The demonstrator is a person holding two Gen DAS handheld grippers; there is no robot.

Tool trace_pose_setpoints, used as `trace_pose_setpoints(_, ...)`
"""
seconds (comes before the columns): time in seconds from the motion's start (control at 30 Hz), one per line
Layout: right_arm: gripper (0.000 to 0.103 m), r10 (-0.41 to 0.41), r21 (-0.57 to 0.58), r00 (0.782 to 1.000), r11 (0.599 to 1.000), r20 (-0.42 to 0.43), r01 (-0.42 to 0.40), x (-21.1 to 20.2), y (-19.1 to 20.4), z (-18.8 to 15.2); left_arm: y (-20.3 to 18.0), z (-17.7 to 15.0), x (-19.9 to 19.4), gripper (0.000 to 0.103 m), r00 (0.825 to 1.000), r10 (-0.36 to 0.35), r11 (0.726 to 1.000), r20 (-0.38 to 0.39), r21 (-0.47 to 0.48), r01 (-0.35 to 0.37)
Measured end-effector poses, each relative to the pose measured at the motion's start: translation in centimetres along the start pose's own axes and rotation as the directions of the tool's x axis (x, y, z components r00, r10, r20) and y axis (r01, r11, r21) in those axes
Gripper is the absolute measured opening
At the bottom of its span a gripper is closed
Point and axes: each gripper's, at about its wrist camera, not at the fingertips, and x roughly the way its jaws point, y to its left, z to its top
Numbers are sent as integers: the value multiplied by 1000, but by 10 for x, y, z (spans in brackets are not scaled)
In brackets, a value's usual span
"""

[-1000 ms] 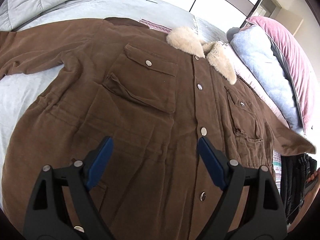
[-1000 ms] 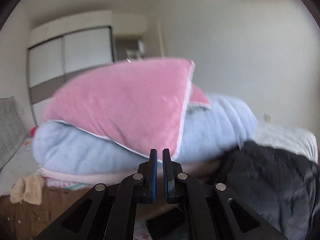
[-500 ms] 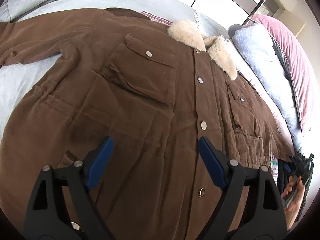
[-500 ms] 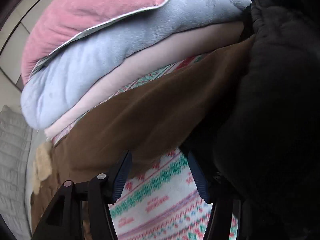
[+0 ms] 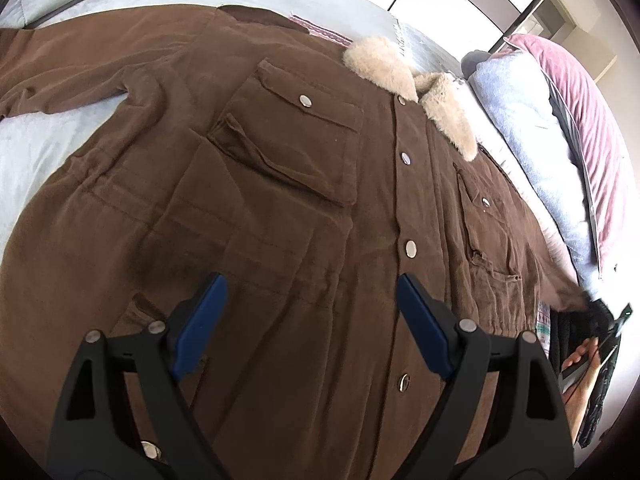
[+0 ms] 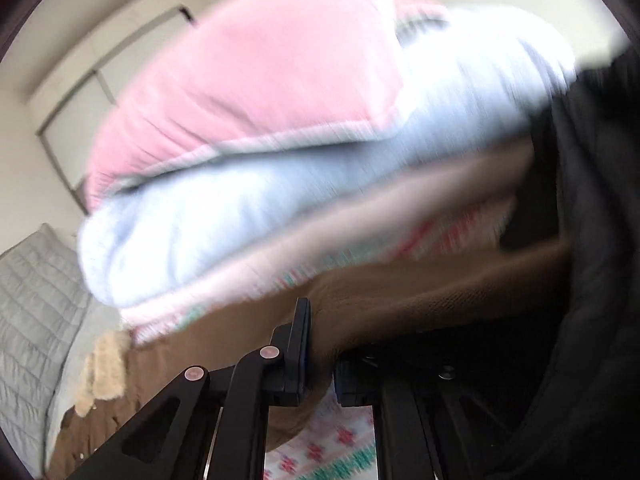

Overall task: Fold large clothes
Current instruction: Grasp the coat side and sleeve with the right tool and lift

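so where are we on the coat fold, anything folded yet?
Done: the brown coat is spread flat on the bed, buttoned, collar up top. No fold yet.

In hand: the right gripper is shut on the coat's right sleeve by the stacked blankets. The left gripper hangs open above the lower front, holding nothing.

Left: both sleeves in, then the body folds.

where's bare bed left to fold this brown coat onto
Bare grey bedsheet lies under the coat's outstretched sleeve, and beyond the fur collar. Crowded on the other side: stacked blankets and a black garment.
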Motion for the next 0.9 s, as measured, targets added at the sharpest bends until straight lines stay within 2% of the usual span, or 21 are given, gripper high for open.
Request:
trace_pose_setpoints(0.13,9,63,-95,993,994,97,-54,-28,20,5,-1,-1,-1,87,1000,-7,1000,-1,5,7)
trace_pose_setpoints(0.27,8,40,-201,995,979,88,-22,-30,29,-5,3,1,-2,87,1000,-8,1000,5,-9,8)
trace_pose_setpoints(0.33,8,45,-210,996,977,73,-29,-30,32,-7,5,2,-3,87,1000,-8,1000,5,-20,9)
trace_pose_setpoints(0.4,8,57,-156,995,987,85,-43,-28,31,-2,8,3,-3,87,1000,-9,999,9,-33,9)
trace_pose_setpoints(0.5,8,25,-36,999,999,43,-24,-13,13,-1,9,7,-4,87,1000,-4,999,13,-43,5)
trace_pose_setpoints(0.53,8,-6,-12,1000,1000,18,6,-6,5,-2,10,8,-5,87,1000,-5,999,17,-46,5)
trace_pose_setpoints(0.6,8,-57,-41,998,997,10,58,-1,6,-2,14,11,-9,87,1000,-7,998,29,-57,9)
trace_pose_setpoints(0.67,8,-92,-149,994,984,65,101,-10,29,-3,19,14,-16,87,999,-9,997,49,-70,13)
trace_pose_setpoints(0.7,8,-101,-246,987,961,122,129,-19,53,-5,21,15,-18,87,998,-4,997,58,-73,8)
trace_pose_setpoints(0.77,8,-50,-414,971,898,234,146,-43,113,-12,27,19,-22,87,997,16,996,80,-87,-9)
trace_pose_setpoints(0.8,8,-19,-464,966,874,259,142,-51,137,-16,31,22,-24,87,996,19,995,87,-101,-10)
trace_pose_setpoints(0.87,8,110,-607,957,791,267,78,-68,209,-38,37,26,-25,87,996,4,992,87,-129,7)
trace_pose_setpoints(0.9,8,176,-682,955,731,238,35,-74,243,-56,40,27,-25,87,996,-4,990,85,-140,16)
